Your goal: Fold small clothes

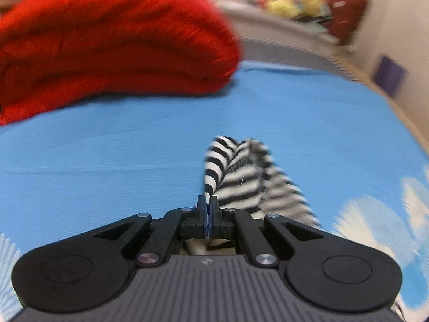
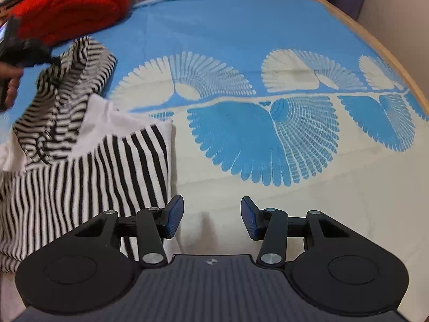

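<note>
In the left wrist view, we are seeing our left gripper (image 1: 207,201) pinched tight on a fold of the striped top (image 1: 236,171); its blue pads are meeting with only the cloth edge between them; the fabric is rising from the tips in a soft, bunched ridge of narrow black and white bands, blurred on its right side; beneath it the sheet (image 1: 134,155) is lying smooth and flat, plain blue here with pale fan shapes at the lower corners; a thick red blanket (image 1: 107,40), fuzzy and rolled in heavy folds, is sitting on the sheet to the upper left, well apart from the top.

In the right wrist view, we are holding our right gripper (image 2: 212,218) wide apart and gripping nothing; its left finger (image 2: 174,218) is sitting just beside the top's hem, and we cannot tell whether it is touching; the top (image 2: 88,177) is lying at the left on the sheet (image 2: 268,201), its body showing broad black stripes on white with a plain white panel above; a finer-striped sleeve is lifting from it toward the left gripper (image 2: 53,60) at the far left; the sheet is showing large feathery fan prints in blue and cream; the blanket (image 2: 72,2) is resting in the upper left corner.
</note>
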A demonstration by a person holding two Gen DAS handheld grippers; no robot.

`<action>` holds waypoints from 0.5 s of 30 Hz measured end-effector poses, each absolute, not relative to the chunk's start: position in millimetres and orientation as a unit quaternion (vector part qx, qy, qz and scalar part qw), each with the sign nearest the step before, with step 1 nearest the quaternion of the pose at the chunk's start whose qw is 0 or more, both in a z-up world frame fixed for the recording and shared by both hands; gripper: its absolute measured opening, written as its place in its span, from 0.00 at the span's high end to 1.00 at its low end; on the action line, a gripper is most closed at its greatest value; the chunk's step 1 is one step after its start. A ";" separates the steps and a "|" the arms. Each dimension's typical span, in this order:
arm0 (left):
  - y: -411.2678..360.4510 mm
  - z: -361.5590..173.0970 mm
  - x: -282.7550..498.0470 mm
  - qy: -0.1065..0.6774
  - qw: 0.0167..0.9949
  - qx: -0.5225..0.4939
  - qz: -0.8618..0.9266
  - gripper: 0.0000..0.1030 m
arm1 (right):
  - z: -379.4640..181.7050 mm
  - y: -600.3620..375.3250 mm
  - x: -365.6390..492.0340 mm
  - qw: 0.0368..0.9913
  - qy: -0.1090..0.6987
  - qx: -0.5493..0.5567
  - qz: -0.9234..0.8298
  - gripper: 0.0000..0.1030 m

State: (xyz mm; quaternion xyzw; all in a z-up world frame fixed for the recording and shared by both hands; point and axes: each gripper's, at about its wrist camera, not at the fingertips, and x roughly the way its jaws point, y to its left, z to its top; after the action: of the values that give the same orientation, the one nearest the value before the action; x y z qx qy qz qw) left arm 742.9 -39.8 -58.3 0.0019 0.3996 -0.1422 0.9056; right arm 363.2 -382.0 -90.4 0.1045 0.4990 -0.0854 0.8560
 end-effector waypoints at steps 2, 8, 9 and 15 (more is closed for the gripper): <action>-36.5 -31.4 690.3 0.375 0.910 -0.003 -0.177 1.00 | -81.3 -384.0 361.6 0.862 0.487 0.113 -0.086 0.52; -29.1 23.9 488.2 0.335 0.897 0.025 -0.287 1.00 | -58.1 -382.5 351.8 0.875 0.456 0.143 -0.078 0.52; -25.6 26.0 451.5 0.340 0.889 0.034 -0.304 1.00 | -54.9 -382.1 349.9 0.877 0.451 0.146 -0.078 0.53; 6.7 16.9 335.8 0.442 0.832 0.054 -0.331 0.92 | -38.4 -384.9 338.7 0.885 0.412 0.203 -0.080 0.63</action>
State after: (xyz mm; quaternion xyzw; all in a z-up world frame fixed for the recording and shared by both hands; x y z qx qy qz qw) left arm 335.8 6.7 16.9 0.0538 0.4418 -0.3305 0.8323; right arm 338.7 -384.9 -38.4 0.2033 0.4117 -0.0803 0.8847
